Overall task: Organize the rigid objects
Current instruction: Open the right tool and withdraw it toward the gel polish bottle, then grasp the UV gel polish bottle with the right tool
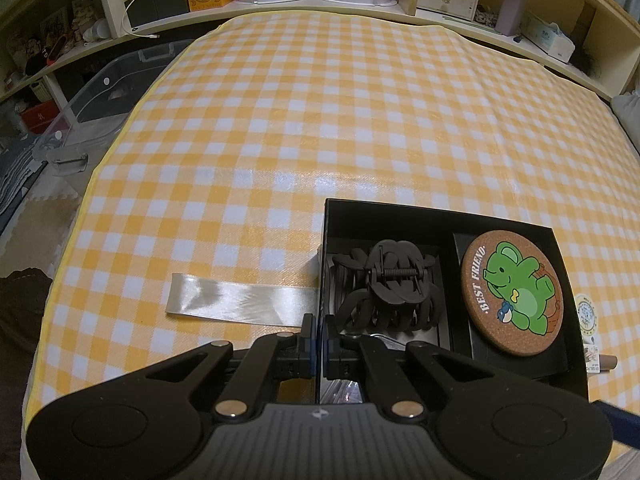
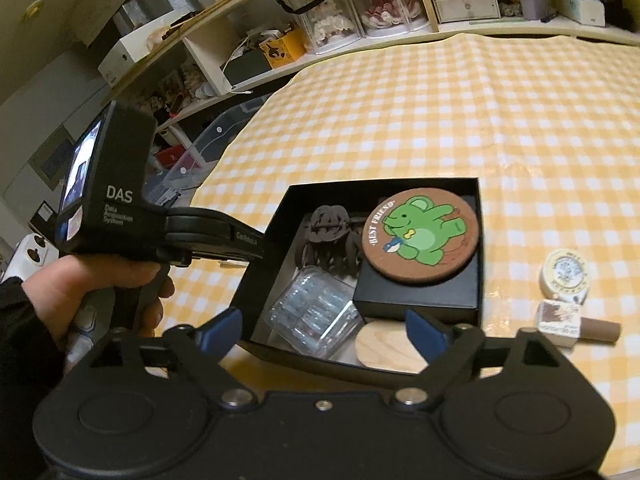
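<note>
An open black box (image 1: 400, 209) stands on the yellow checked cloth. My left gripper (image 1: 319, 336) is shut on its left wall, also seen in the right wrist view (image 2: 259, 246). Inside lie a black hair claw (image 1: 384, 288), a cork coaster (image 1: 512, 296) with a green bear resting on a smaller black box (image 2: 420, 298), a clear plastic case (image 2: 316, 316) and a pale wooden disc (image 2: 388, 348). My right gripper (image 2: 324, 326) hangs open above the box's near end. The clear case shows between its blue pads, which do not touch it.
A white satin ribbon (image 1: 240, 300) lies flat left of the box. Right of the box sit a small round tin (image 2: 566, 276) and a little labelled bottle (image 2: 576, 322) on its side. Shelves (image 1: 320, 4) run behind the table; a clear storage bin (image 1: 100, 112) stands off its left edge.
</note>
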`<act>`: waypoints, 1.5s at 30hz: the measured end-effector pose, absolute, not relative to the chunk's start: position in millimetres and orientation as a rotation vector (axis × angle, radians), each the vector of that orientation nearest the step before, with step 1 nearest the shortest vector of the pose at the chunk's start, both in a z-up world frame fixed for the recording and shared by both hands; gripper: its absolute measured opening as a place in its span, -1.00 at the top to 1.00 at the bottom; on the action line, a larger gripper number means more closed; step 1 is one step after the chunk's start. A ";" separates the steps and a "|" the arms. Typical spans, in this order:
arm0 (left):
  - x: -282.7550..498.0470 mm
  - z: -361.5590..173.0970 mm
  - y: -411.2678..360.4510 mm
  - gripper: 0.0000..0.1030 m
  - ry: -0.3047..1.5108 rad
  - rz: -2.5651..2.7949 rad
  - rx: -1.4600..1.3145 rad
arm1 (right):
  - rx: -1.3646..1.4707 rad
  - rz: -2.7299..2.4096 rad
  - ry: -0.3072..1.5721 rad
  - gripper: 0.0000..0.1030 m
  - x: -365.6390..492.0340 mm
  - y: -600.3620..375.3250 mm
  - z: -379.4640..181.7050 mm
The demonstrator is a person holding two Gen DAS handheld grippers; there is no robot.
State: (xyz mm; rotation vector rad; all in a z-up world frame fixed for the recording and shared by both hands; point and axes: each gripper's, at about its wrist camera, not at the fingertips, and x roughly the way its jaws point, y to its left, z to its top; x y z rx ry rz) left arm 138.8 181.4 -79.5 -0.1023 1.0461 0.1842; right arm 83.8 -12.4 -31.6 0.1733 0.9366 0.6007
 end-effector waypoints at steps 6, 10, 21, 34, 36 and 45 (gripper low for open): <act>138.4 -79.1 180.7 0.94 1.046 0.184 -0.103 | 0.082 0.569 0.912 -1.00 78.6 -22.2 -18.7; 138.2 -79.0 181.0 0.94 1.046 0.184 -0.104 | 0.027 0.564 0.903 -1.00 77.7 -37.2 -13.2; 137.2 -78.4 180.3 0.94 1.046 0.185 -0.102 | -0.015 0.522 0.886 -1.00 93.8 -103.4 -14.8; 138.5 -77.4 179.0 0.94 1.047 0.189 -0.086 | -0.262 0.482 1.132 -1.00 138.6 -147.4 -96.5; 138.7 -77.5 179.1 0.94 1.047 0.189 -0.084 | -0.295 0.468 1.135 -1.00 143.0 -149.6 -106.9; 138.0 -78.1 176.1 0.94 1.048 0.191 -0.078 | -0.198 0.356 1.090 -1.00 179.4 -169.6 -118.3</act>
